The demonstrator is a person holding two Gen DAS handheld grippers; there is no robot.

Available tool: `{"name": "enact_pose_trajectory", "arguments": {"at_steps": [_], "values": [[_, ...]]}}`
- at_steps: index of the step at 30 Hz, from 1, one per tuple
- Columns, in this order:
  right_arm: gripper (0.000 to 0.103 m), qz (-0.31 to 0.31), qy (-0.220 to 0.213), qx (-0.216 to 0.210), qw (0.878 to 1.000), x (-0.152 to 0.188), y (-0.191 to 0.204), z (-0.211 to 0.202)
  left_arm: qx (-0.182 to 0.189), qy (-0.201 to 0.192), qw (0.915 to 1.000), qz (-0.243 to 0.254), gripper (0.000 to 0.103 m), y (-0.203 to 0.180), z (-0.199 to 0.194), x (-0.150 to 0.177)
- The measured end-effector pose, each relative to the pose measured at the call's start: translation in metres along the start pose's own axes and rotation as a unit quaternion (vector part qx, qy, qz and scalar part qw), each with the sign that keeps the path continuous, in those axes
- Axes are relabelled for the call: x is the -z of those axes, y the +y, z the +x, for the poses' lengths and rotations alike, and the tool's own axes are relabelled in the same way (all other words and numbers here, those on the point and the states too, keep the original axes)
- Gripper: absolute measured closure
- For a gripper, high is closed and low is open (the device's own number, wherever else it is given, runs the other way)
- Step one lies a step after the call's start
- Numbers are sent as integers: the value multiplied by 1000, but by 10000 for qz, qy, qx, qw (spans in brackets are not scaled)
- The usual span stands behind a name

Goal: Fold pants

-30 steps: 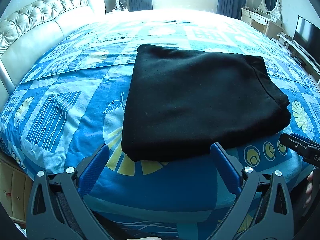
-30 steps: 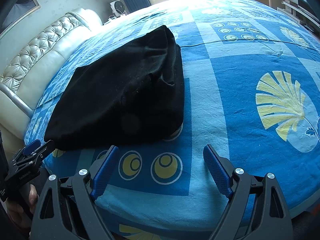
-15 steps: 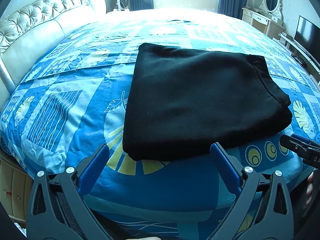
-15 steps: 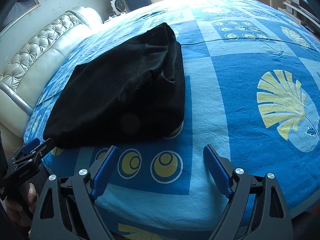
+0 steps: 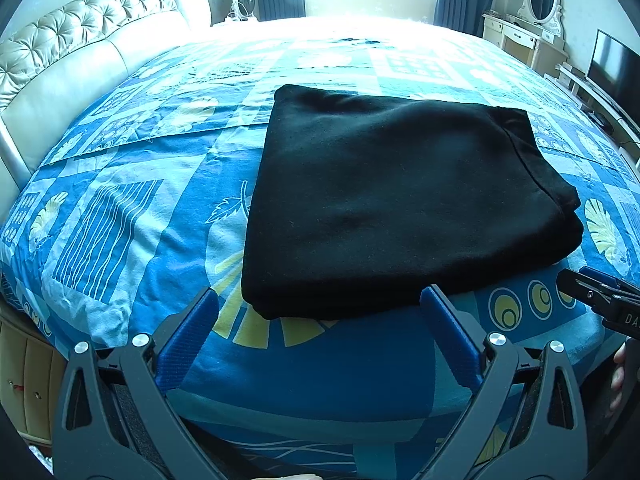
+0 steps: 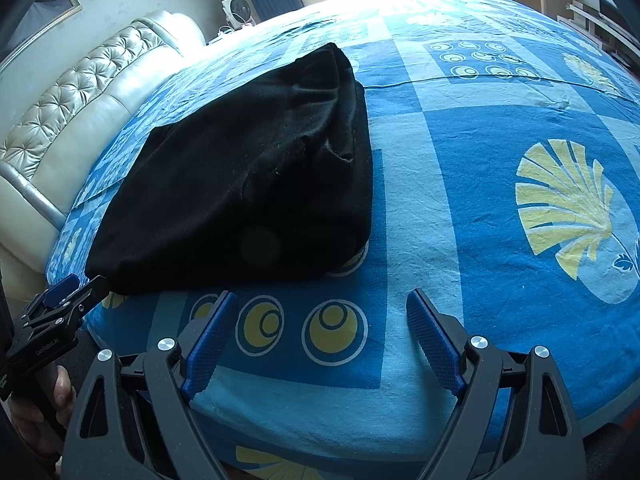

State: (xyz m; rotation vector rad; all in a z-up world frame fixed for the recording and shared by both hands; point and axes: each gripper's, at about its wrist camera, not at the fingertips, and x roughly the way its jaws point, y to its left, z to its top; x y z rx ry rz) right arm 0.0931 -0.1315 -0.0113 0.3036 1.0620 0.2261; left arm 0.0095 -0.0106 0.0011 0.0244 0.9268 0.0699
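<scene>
Nearest, the left tool (image 5: pixel 320 312) hangs released over the bed's (image 5: pixel 120 216) front edge, its blue fingers (image 5: pixel 188 332) spread wide with nothing between them; the right tool (image 6: pixel 322 316) is likewise released (only patterned sheet lies between its fingers); just beyond both, the black pants (image 5: pixel 400 200) lie folded into a thick rectangle; farther off stands the tufted headboard (image 5: pixel 80 40).
</scene>
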Motion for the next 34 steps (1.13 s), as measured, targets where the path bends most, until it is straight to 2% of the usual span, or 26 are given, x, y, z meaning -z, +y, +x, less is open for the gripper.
{"name": "enact_pose_trajectory", "arguments": {"at_steps": [17, 22, 26, 30, 34], "values": [[18, -62, 28, 16, 10000, 0, 0, 3, -34, 5, 9999, 95, 2, -5, 0, 2], [18, -79, 28, 0, 10000, 1, 0, 3, 97, 116, 9999, -51, 2, -3, -3, -4], [18, -130, 36, -18, 9999, 1, 1, 2, 140, -199, 9995, 201, 2, -2, -11, -13], [18, -83, 171, -214, 9996, -5, 0, -2, 162, -428, 9989, 32, 2, 25, -9, -36], [18, -8, -26, -299, 9995, -19, -4, -21, -393, -622, 9965, -398, 2, 81, 21, -73]]}}
